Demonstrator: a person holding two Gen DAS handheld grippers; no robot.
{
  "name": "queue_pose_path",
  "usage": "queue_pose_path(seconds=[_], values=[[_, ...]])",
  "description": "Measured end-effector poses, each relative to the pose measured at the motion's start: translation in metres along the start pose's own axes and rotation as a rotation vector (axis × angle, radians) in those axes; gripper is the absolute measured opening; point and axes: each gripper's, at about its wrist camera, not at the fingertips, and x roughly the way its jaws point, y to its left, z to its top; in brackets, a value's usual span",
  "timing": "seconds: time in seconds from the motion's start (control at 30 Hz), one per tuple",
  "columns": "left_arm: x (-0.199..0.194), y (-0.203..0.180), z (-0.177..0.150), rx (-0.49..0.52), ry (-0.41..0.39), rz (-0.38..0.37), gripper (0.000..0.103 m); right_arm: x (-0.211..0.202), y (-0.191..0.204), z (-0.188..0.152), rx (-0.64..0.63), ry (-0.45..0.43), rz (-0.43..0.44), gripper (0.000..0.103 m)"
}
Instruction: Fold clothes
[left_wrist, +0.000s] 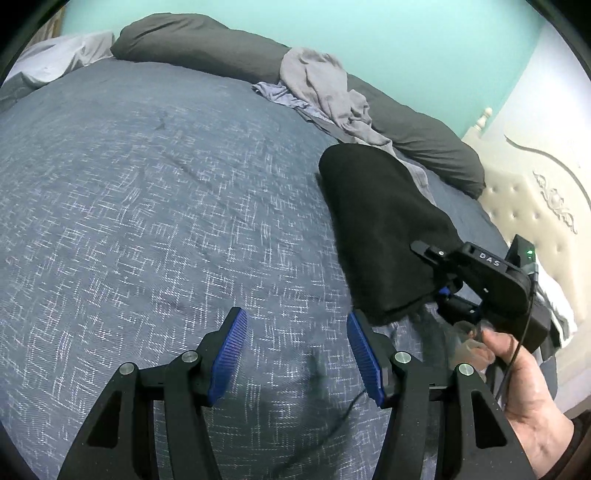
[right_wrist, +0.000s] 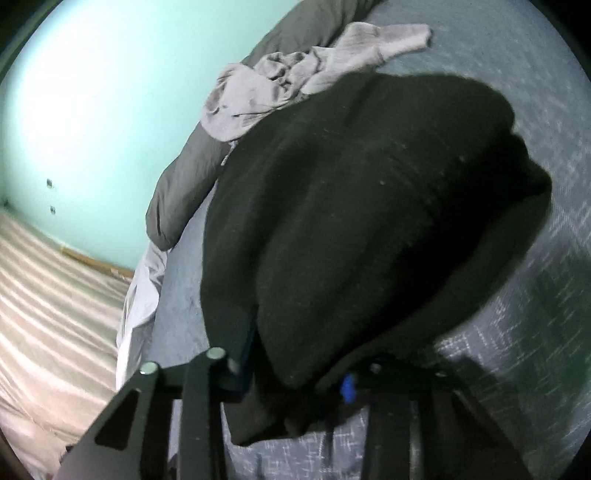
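A black folded garment (left_wrist: 380, 225) hangs over the blue-grey bedspread (left_wrist: 147, 206) on the right, lifted off the bed. My right gripper (left_wrist: 441, 275), held by a hand (left_wrist: 524, 398), is shut on its near edge. In the right wrist view the black garment (right_wrist: 362, 206) fills the middle and drapes over the right gripper (right_wrist: 295, 369), hiding most of both fingers. My left gripper (left_wrist: 297, 350) hovers open over the bedspread, its blue pads (left_wrist: 231, 354) spread wide with nothing between them.
A crumpled pile of grey clothes (left_wrist: 325, 96) lies against long dark grey pillows (left_wrist: 192, 40) by the teal wall. A cream tufted headboard (left_wrist: 524, 192) stands at the right. A white sheet (right_wrist: 140, 291) and the striped floor (right_wrist: 48, 302) mark the bed's edge.
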Motion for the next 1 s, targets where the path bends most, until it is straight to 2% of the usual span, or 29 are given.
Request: queue_pose_path(seconds=[0.27,0.43,0.57,0.7,0.87,1.0], values=[[-0.005,-0.017,-0.001,0.037,-0.005,0.004,0.060,-0.048,-0.003,0.018,-0.043,0.023,0.011,0.021],[-0.012,-0.037,-0.004,0.065,-0.007,-0.012,0.060,-0.079,-0.015,0.032,-0.092,0.108,0.003,0.021],[-0.017,-0.054,-0.008,0.084,-0.001,-0.029,0.060,-0.118,-0.031,0.045,-0.127,0.114,0.015,0.020],[-0.018,-0.076,-0.017,0.108,0.023,-0.053,0.060,-0.147,-0.050,0.051,-0.165,0.167,0.008,0.019],[-0.015,-0.104,-0.026,0.151,0.055,-0.064,0.060,-0.177,-0.091,0.065,-0.118,0.128,-0.020,0.017],[-0.006,-0.124,-0.027,0.184,0.084,-0.074,0.061,-0.181,-0.114,0.077,-0.099,0.116,-0.067,0.017]])
